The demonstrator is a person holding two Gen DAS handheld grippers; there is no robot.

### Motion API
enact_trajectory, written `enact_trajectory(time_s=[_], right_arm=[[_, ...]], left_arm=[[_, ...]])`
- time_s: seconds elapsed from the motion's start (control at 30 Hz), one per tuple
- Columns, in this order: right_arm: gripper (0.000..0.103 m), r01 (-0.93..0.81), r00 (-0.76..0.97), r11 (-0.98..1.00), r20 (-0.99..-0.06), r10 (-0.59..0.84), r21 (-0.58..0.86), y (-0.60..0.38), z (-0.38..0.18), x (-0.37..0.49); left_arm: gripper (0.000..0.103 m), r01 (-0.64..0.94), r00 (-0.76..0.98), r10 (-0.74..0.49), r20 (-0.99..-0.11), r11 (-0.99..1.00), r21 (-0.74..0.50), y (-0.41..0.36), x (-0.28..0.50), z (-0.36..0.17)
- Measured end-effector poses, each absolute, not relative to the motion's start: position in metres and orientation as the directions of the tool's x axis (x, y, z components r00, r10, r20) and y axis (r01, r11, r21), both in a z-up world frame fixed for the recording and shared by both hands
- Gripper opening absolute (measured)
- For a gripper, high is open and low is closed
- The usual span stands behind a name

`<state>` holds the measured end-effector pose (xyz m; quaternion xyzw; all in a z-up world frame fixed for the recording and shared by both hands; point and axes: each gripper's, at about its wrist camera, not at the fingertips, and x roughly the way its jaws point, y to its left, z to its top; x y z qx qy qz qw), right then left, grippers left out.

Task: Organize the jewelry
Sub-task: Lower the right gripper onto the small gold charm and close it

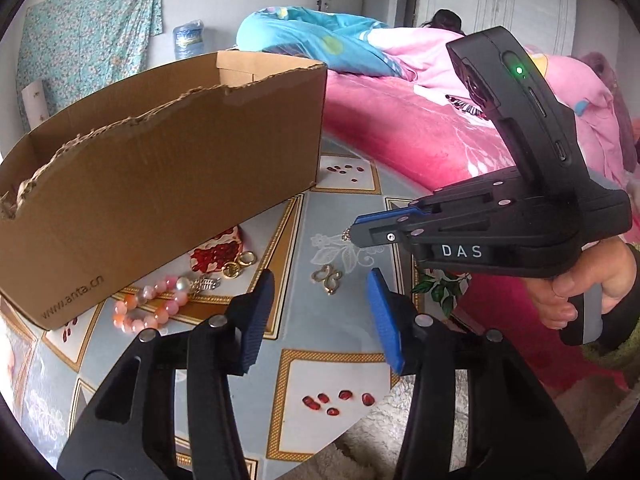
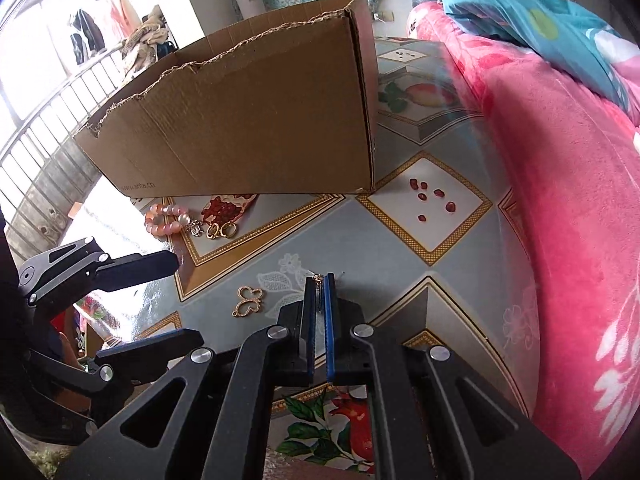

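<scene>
A gold butterfly pendant [image 1: 327, 278] [image 2: 249, 301] lies flat on the patterned tablecloth. My left gripper [image 1: 320, 312] [image 2: 188, 298] hovers just short of it, open, with nothing between its blue pads. My right gripper [image 2: 319, 282] [image 1: 354, 232] is shut on a small metal jewelry piece [image 2: 319, 279] [image 1: 346, 234], of which only the tip shows past the pads. By the cardboard box [image 1: 160, 160] [image 2: 240, 120] lie a pink bead bracelet [image 1: 148, 308] [image 2: 164, 220], a silver charm [image 1: 204, 284] and two gold rings [image 1: 240, 264] [image 2: 222, 231].
The box is open-topped with a torn rim and stands at the table's far left. A bed with a pink blanket [image 2: 560, 200] [image 1: 420, 136] borders the table on the right, and a person [image 1: 444, 20] lies on it. A hand [image 1: 580, 292] holds the right gripper's handle.
</scene>
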<state>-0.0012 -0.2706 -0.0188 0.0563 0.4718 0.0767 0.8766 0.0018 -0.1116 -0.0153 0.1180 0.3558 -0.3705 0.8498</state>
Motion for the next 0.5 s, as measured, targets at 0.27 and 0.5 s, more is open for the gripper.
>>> enact_trajectory(time_s=[0.27,0.5], right_arm=[[0.004,-0.066,0.564,0.974,-0.797,0.216,0.217,-0.274,-0.022,-0.003],[0.004,-0.082,0.573,0.968,-0.784,0.239,0.235,-0.277,-0.023,-0.007]], left_arm=[[0.030,0.714,0.441,-0.481,-0.757,0.699,-0.028,-0.133,0.016,-0.030],[0.029,0.702,0.479,-0.447,-0.756,0.712,0.023,-0.144,0.015,-0.033]])
